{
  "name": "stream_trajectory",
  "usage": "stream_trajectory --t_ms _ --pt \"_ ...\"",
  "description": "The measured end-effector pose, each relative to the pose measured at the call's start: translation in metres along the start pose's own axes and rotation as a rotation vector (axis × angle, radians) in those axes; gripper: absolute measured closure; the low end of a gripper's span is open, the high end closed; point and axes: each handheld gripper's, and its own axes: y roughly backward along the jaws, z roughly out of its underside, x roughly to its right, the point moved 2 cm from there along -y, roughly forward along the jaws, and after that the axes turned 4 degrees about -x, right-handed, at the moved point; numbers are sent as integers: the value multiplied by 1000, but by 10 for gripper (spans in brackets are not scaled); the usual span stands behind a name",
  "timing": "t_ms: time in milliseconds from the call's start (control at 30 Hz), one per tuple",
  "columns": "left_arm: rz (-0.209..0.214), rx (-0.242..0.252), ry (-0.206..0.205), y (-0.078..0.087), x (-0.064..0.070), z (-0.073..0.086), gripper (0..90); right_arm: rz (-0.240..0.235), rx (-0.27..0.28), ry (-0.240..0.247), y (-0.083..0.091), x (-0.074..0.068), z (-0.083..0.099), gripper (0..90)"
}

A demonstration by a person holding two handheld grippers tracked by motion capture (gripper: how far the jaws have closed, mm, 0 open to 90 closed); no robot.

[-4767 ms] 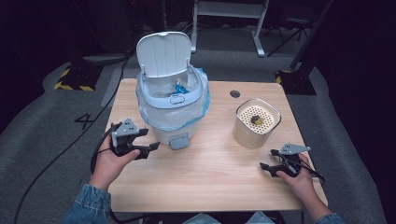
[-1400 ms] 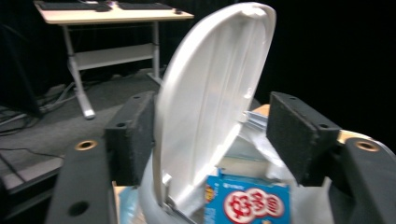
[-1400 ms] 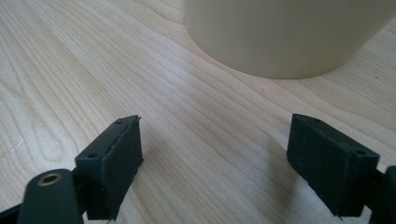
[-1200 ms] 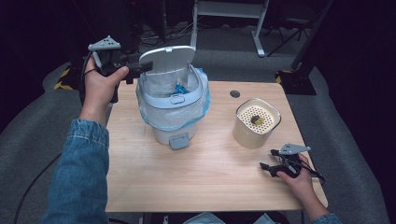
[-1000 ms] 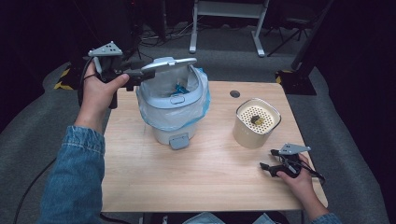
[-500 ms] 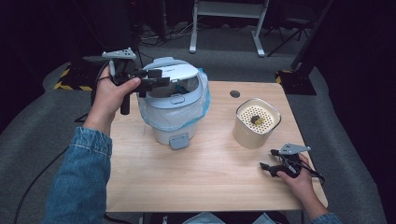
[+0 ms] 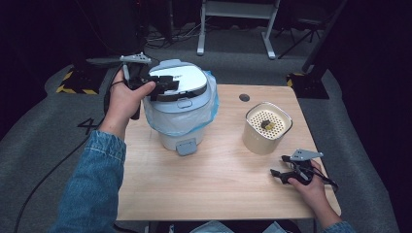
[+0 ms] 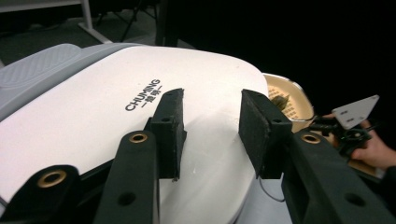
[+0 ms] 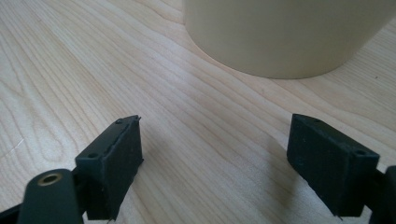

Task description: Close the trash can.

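Careful, you're pressing the cooker lid (image 7: 180, 81) at the table's 11 o'clock w/ the left gripper (image 8: 210, 123), jaws apart, gripping nothing. Uneven push could be skidding the cooker (image 7: 179, 127) or leaving the lid unlatched. Right gripper (image 9: 233, 158) is idling wide apart at 4 o'clock.

This looks like a studio or lab set up for recording, not a home kitchen. A small wooden surface (image 7: 218, 184) stands alone on grey carpet (image 7: 43, 145), ringed by black darkness. Yellow-black hazard tape (image 7: 73, 90) marks the floor, cables (image 7: 43, 179) trail across it, and a white metal stand (image 7: 238, 19) rises behind.
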Motion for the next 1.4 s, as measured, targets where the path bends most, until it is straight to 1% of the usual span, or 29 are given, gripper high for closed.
stream_trajectory --t_ms 167,200,233,300,400,533,600,700,833,867,900,967,1000,1033,1067,1100,1133,1167,1200,1233,1300,1333,1367,1400 --pt "-40 -42 -40 -6 5 1 622 0 0 0 0 0 0 183" --pt "-48 -52 -56 -7 5 1 622 0 0 0 0 0 0 183" --pt "-54 -60 -58 -8 7 2 621 0 0 0 0 0 0 183" --pt "-72 -85 -83 -11 8 2 603 0 0 0 0 0 0 183" --pt "-92 -90 -96 -13 11 2 591 0 0 0 0 0 0 183" --pt "-130 -100 -135 -15 14 2 599 0 0 0 0 0 0 183" --pt "-141 -102 -143 -16 15 2 599 0 0 0 0 0 0 183" --pt "-144 -100 -141 -16 15 2 600 0 0 1 0 0 0 183" --pt "-160 -112 -143 -17 17 1 602 0 0 1 0 0 0 183" --pt "-170 -119 -145 -17 19 1 610 0 0 1 0 0 0 183" --pt "-196 -142 -172 -19 20 2 620 1 -1 2 0 0 0 183" --pt "-213 -144 -161 -19 22 2 620 0 0 1 0 0 0 183" --pt "-215 -146 -164 -19 22 1 619 0 0 1 0 0 0 183" --pt "-214 -141 -160 -19 22 1 619 0 0 1 0 0 0 183" --pt "-210 -137 -146 -19 22 2 618 0 0 1 0 0 0 183" --pt "-213 -129 -139 -19 21 2 613 0 0 0 0 0 0 183" --pt "-211 -120 -137 -20 21 2 569 0 0 0 0 0 0 183" --pt "-205 -114 -131 -22 22 3 487 0 0 0 0 0 0 183" --pt "-200 -88 -126 -21 24 2 398 0 0 0 0 0 0 183" --pt "-200 -88 -126 -21 24 2 371 0 0 0 0 0 0 183" --pt "-142 -12 -124 -16 31 -2 359 0 0 0 0 0 0 183" --pt "-131 6 -141 -13 35 -4 349 1 -1 1 0 0 0 183" --pt "-125 18 -149 -11 38 -5 336 0 0 1 0 0 0 183" --pt "-111 26 -166 -9 42 -6 325 -1 0 0 0 0 0 183"
